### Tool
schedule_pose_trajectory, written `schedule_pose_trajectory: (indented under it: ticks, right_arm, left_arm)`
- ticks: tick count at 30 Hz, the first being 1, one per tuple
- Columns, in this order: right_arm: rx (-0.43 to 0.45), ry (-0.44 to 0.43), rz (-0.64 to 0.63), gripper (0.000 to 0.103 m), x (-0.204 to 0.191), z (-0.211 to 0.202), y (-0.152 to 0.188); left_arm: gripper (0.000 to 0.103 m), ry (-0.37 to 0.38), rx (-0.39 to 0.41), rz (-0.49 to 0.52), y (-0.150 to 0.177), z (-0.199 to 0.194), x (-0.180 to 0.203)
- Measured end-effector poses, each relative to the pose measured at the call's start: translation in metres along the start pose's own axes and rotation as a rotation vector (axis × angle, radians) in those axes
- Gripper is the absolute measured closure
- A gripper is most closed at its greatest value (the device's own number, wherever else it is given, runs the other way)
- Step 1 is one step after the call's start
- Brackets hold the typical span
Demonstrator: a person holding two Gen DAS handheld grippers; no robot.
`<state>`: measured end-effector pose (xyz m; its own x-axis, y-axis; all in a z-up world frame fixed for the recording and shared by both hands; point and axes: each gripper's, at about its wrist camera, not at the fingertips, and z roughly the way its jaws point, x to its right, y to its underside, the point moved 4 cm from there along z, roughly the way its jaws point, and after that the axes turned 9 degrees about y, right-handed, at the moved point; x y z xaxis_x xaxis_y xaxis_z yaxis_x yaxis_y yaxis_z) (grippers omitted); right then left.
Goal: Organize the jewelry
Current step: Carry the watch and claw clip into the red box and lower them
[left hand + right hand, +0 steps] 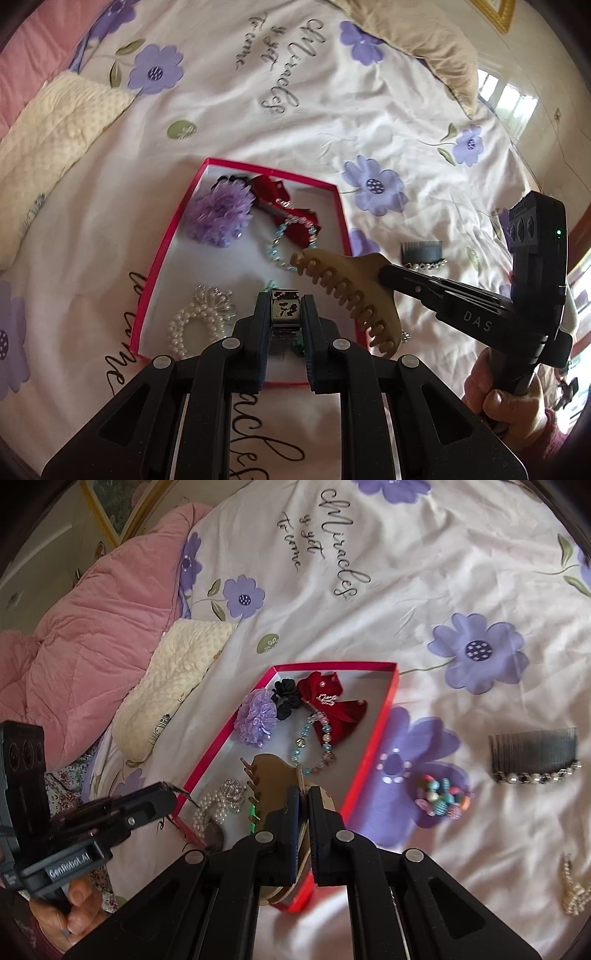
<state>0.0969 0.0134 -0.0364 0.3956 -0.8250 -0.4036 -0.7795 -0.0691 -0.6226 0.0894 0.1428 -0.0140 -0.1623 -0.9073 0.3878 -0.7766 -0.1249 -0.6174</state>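
A red-rimmed box (157, 271) (392, 705) with a white floor lies on the flowered bedsheet. In it are a purple fluffy scrunchie (218, 218) (255, 716), a red bow (295, 214) (332, 701), a blue bead bracelet (286, 245) (314, 749) and a pearl bracelet (199, 321) (218, 801). My left gripper (284, 300) (170, 791) is shut on a small silver clip with black blotches (284, 309), held over the box's near end. My right gripper (305, 794) (384, 272) is shut on a tan claw hair clip (347, 295) (275, 775), also over the box.
To the right of the box on the sheet lie a dark comb with a rhinestone edge (535, 753) (423, 253), a colourful bead bracelet (441, 799) and a sparkly piece (572, 890). A cream cushion (177, 679) and a pink quilt (74, 635) lie left of the box. A hand (506, 398) grips the right tool.
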Motion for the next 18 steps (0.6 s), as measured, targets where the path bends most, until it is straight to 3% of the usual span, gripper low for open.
schedule_pose_trajectory:
  ticks: [18]
  right_arm:
    - [-0.076,0.017,-0.030,0.098,-0.008,0.054,0.009]
  left_arm:
    - [0.089,-0.051,-0.054,-0.106,0.011,0.042,-0.042]
